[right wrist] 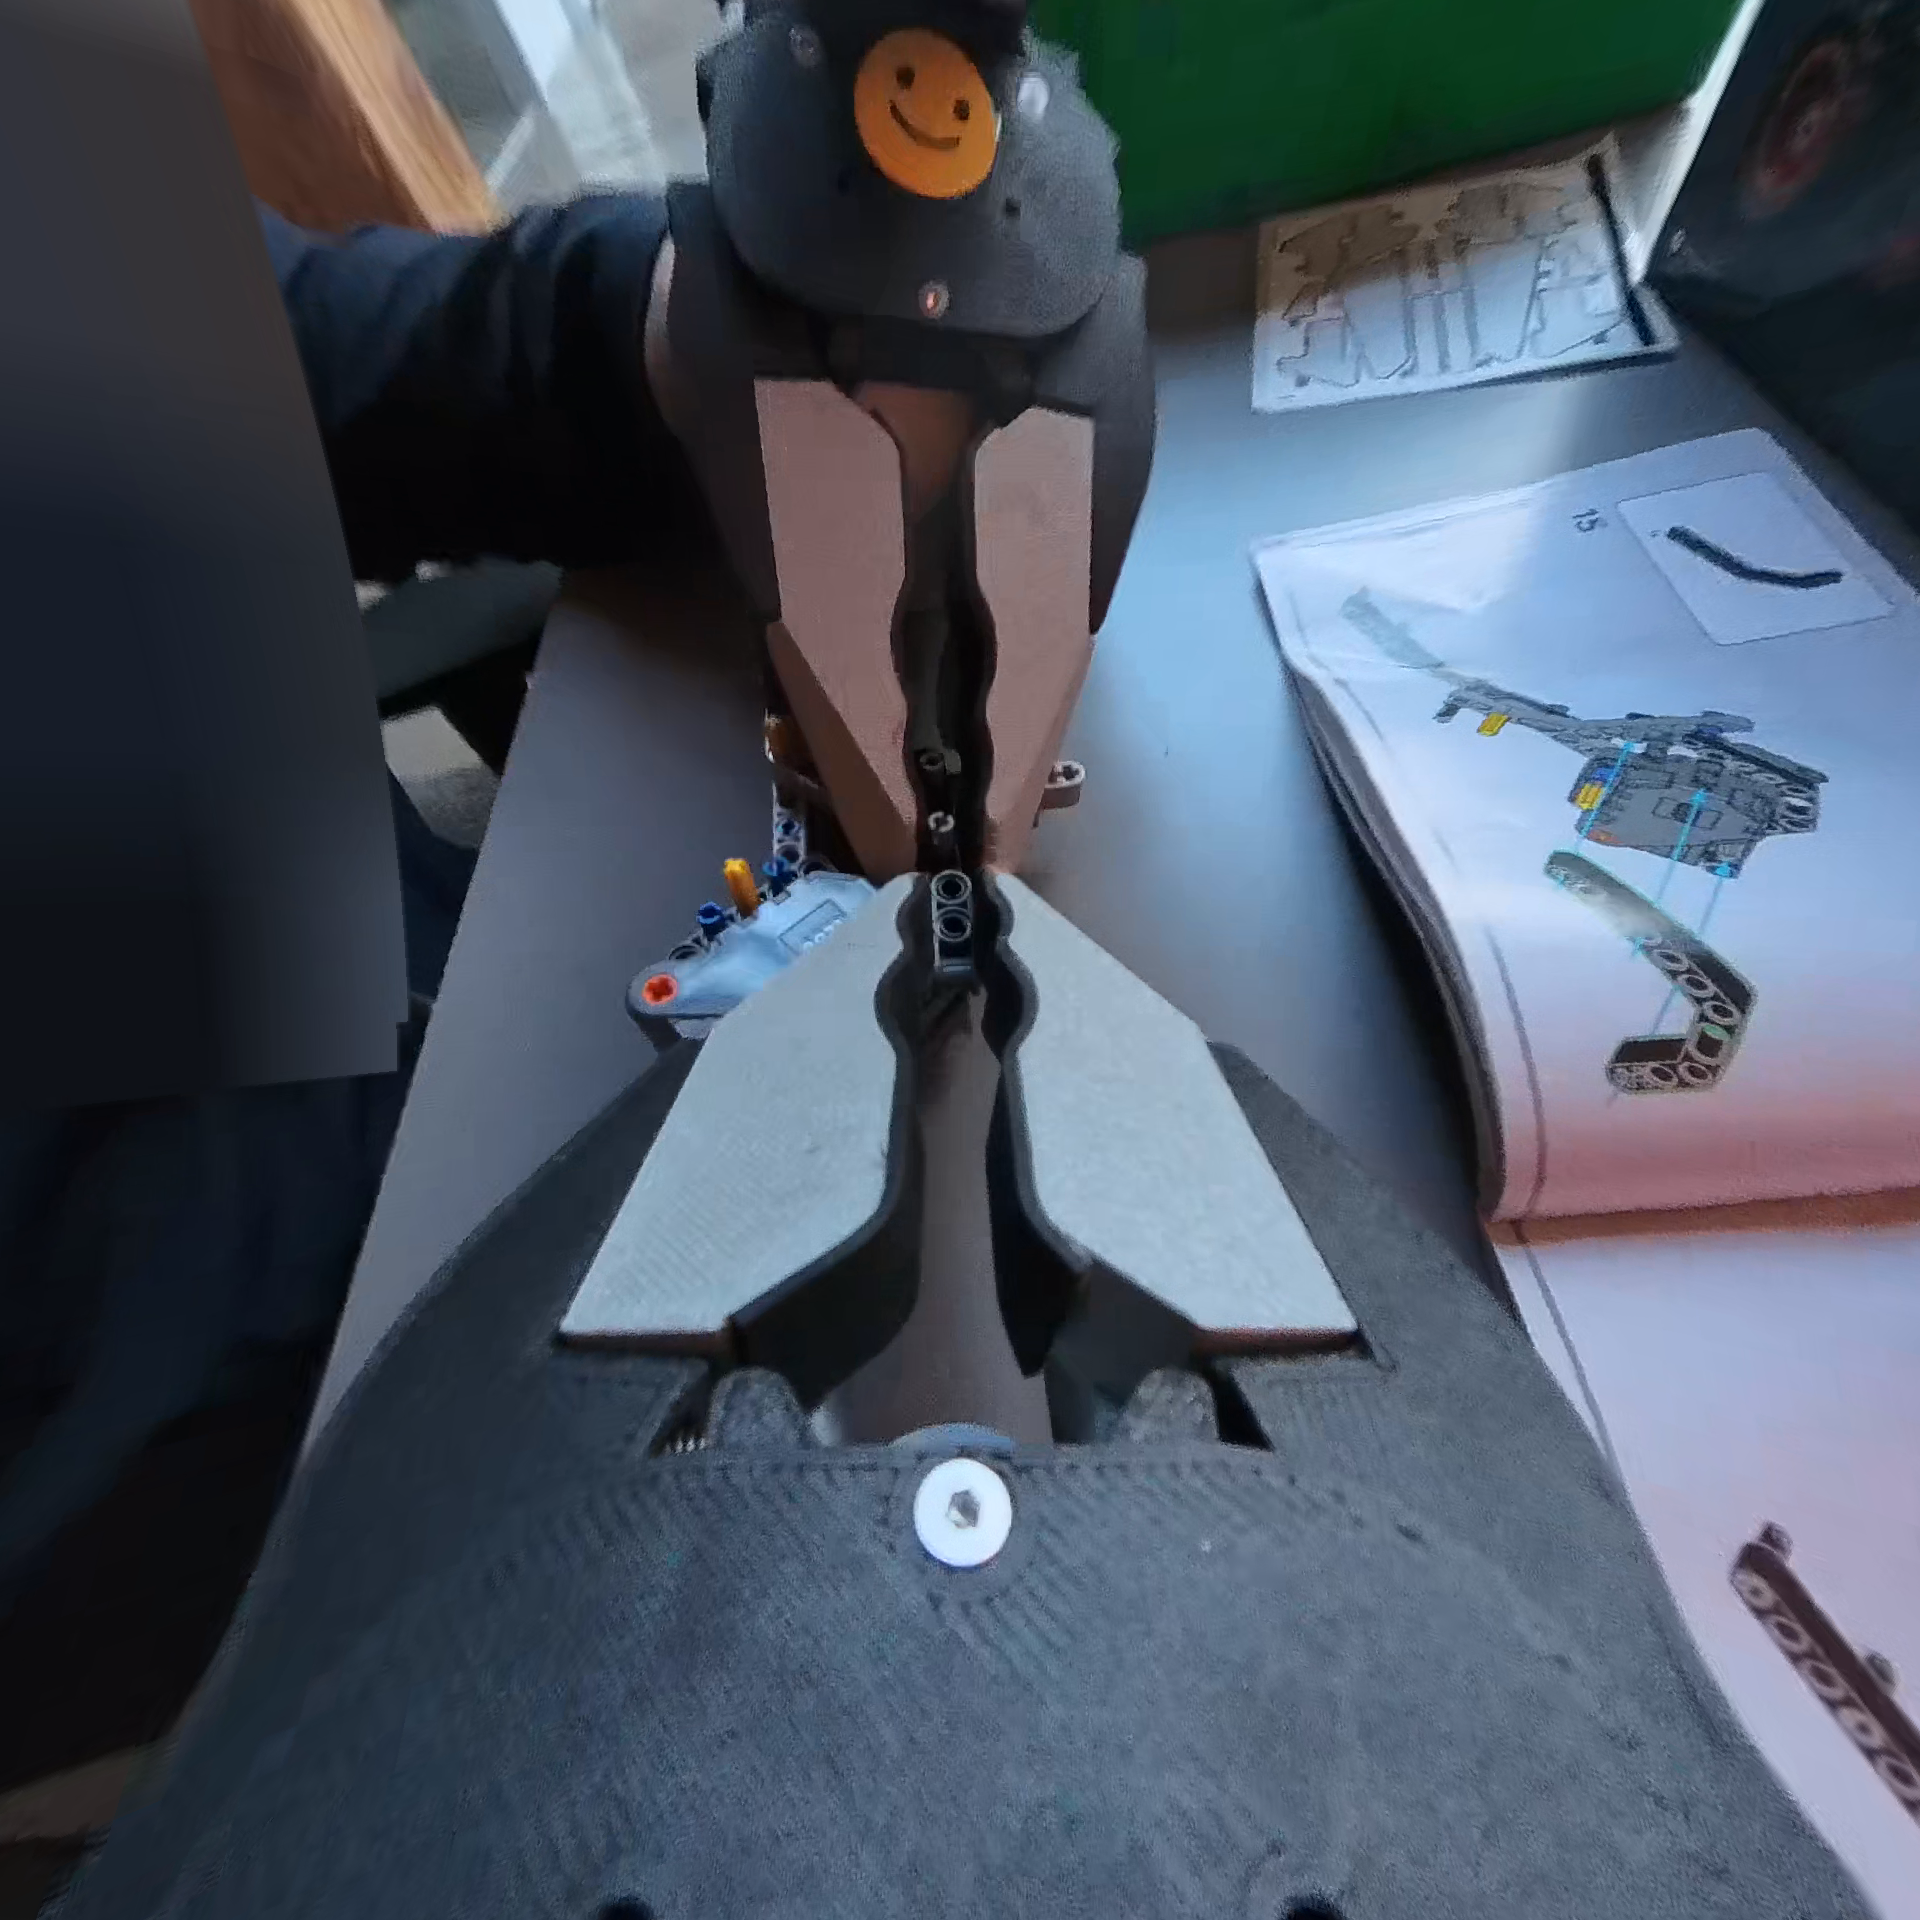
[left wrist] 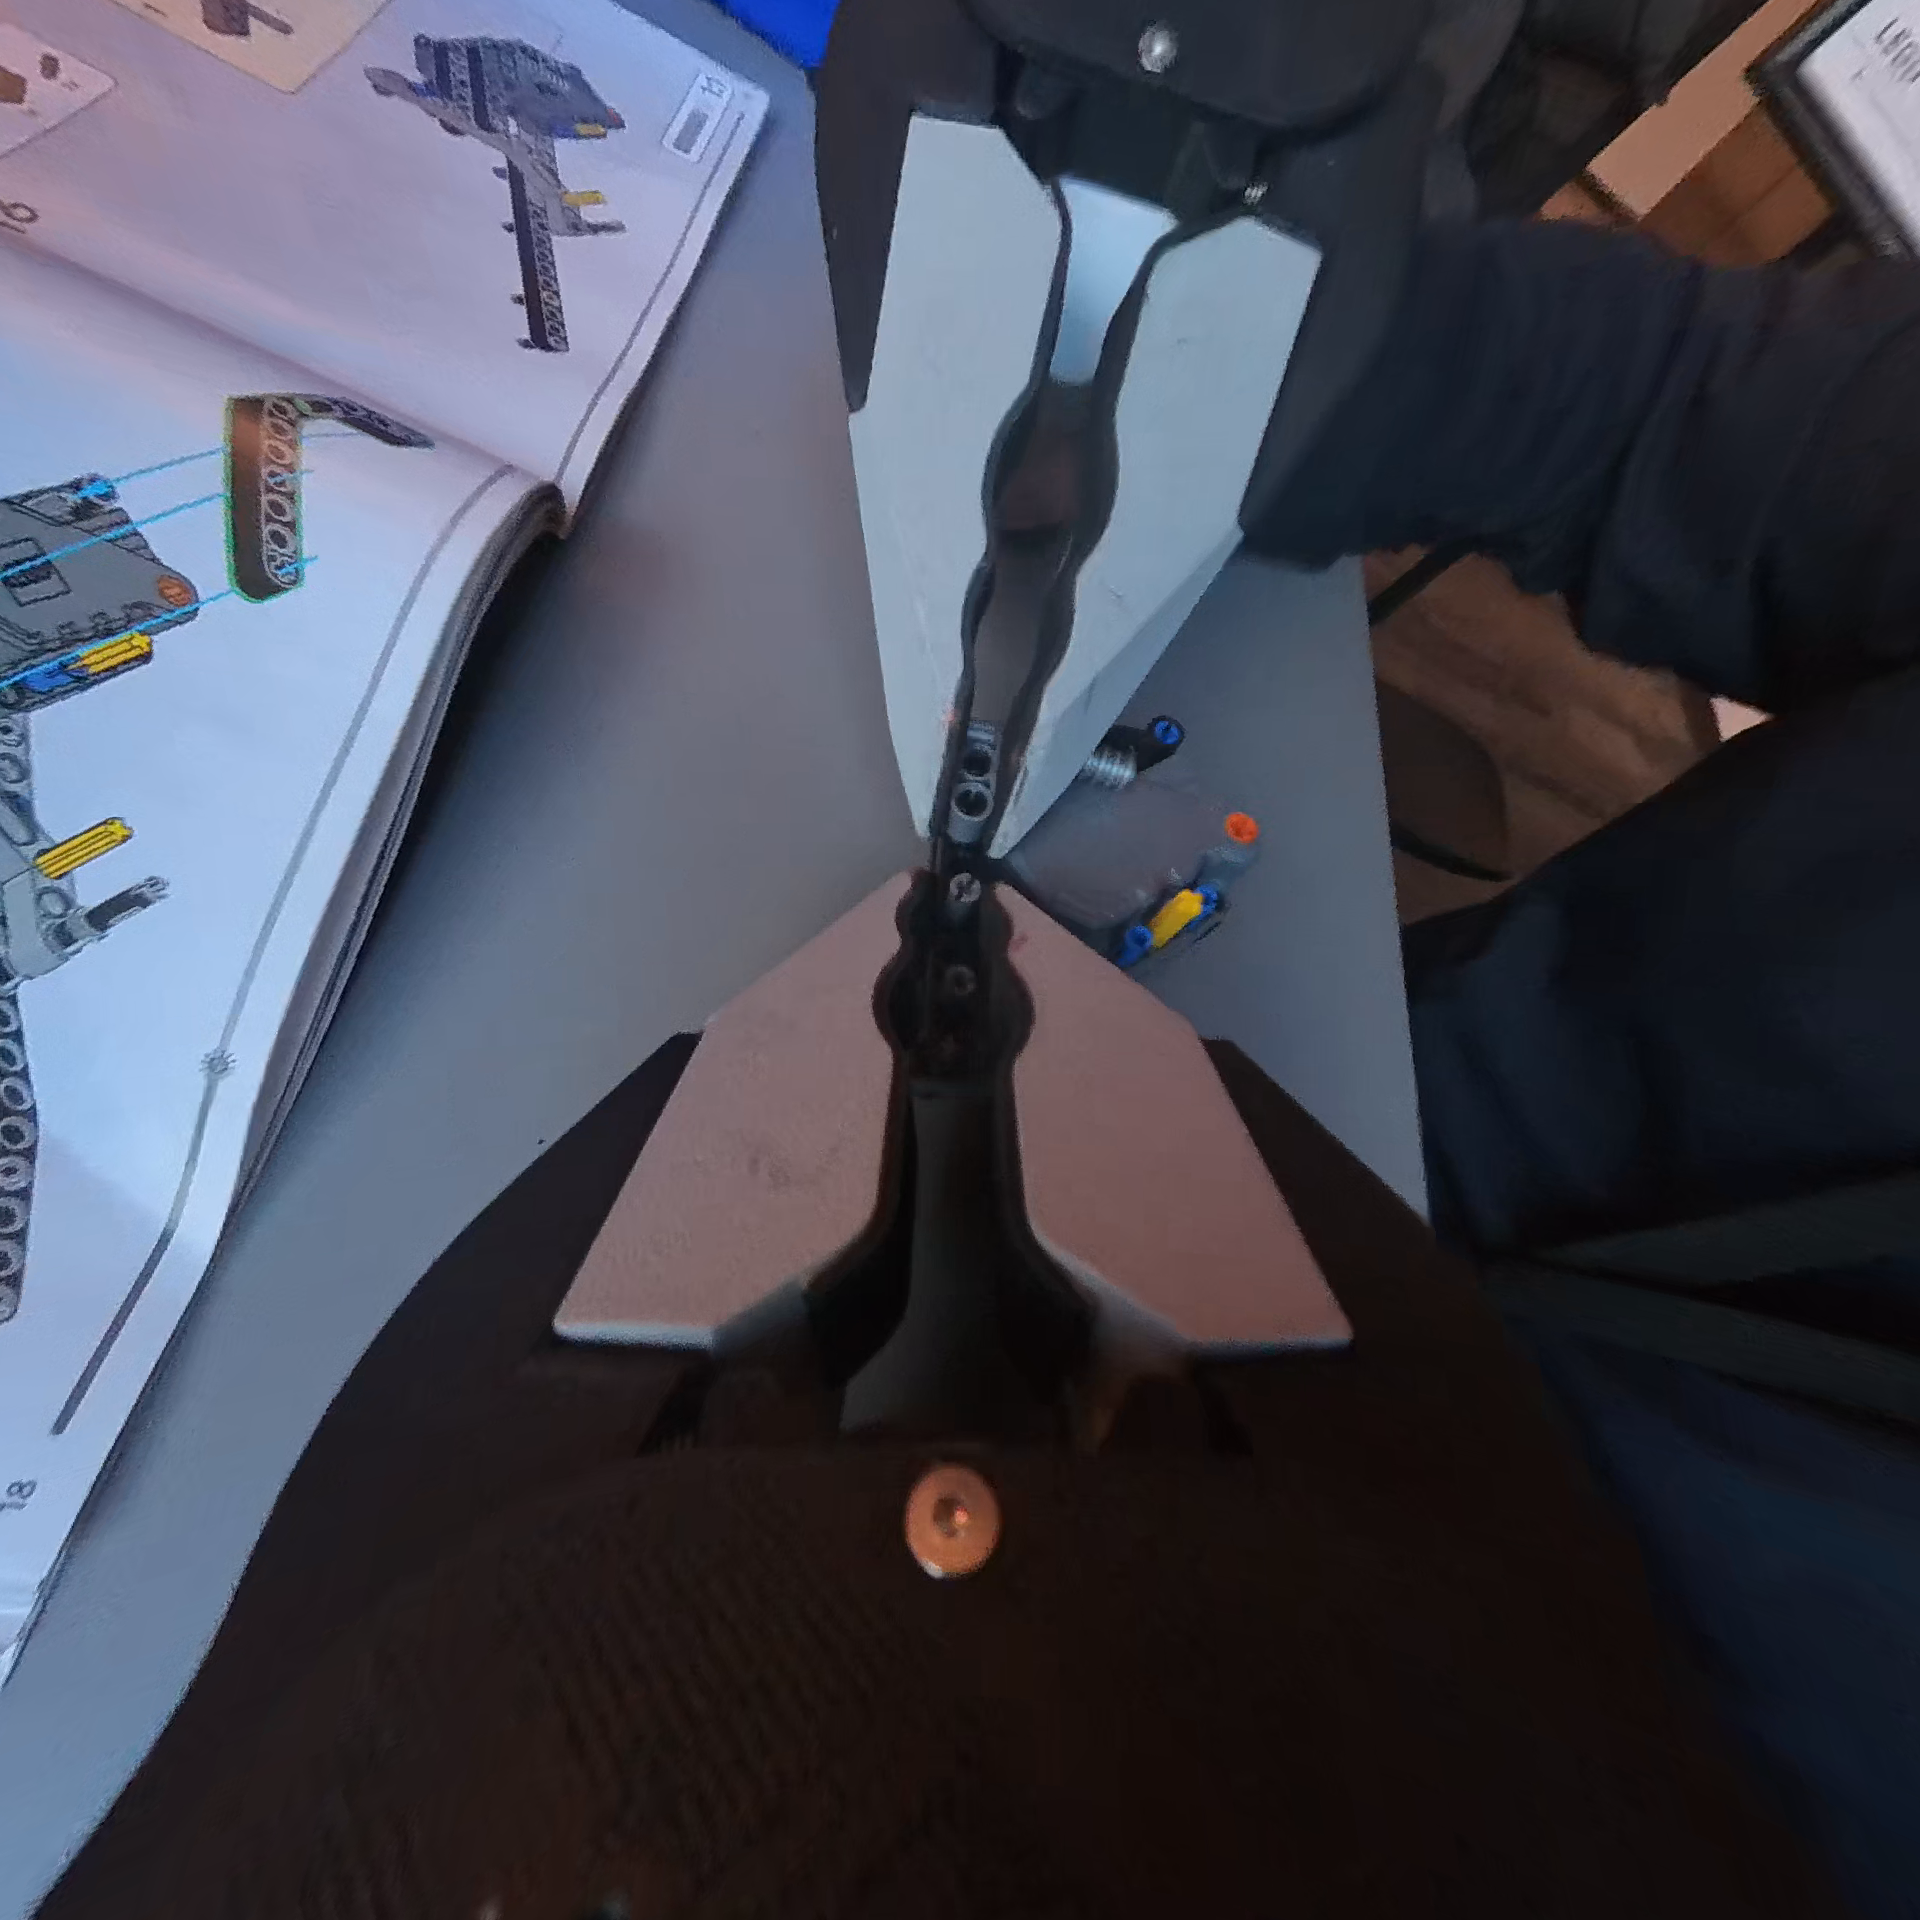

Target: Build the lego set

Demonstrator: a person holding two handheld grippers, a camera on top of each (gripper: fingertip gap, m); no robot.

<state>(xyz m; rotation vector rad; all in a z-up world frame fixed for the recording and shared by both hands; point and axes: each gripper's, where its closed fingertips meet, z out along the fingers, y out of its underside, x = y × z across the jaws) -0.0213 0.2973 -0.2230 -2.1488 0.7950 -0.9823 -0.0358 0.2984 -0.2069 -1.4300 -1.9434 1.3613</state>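
My left gripper (left wrist: 951,899) is shut on a small black pin piece (left wrist: 956,977). My right gripper (right wrist: 951,883) is shut on a dark beam (right wrist: 951,925) with round holes. The two grippers face each other tip to tip above the grey table, and the pin piece meets the beam's end. In the left wrist view the right gripper (left wrist: 971,831) comes down from the top with the beam (left wrist: 977,779). In the right wrist view the left gripper (right wrist: 940,842) holds the pin piece (right wrist: 938,767). A grey lego assembly (left wrist: 1164,883) with orange, yellow and blue pins lies on the table under the tips (right wrist: 748,956).
An open instruction booklet (left wrist: 312,571) lies beside the grippers on the grey table (left wrist: 675,779), also in the right wrist view (right wrist: 1662,831). A printed sheet (right wrist: 1455,291), a green box (right wrist: 1351,104) and a dark box (right wrist: 1818,208) stand farther back. The table edge (right wrist: 468,935) is close to the assembly. The tips of both grippers are at nearly the same place.
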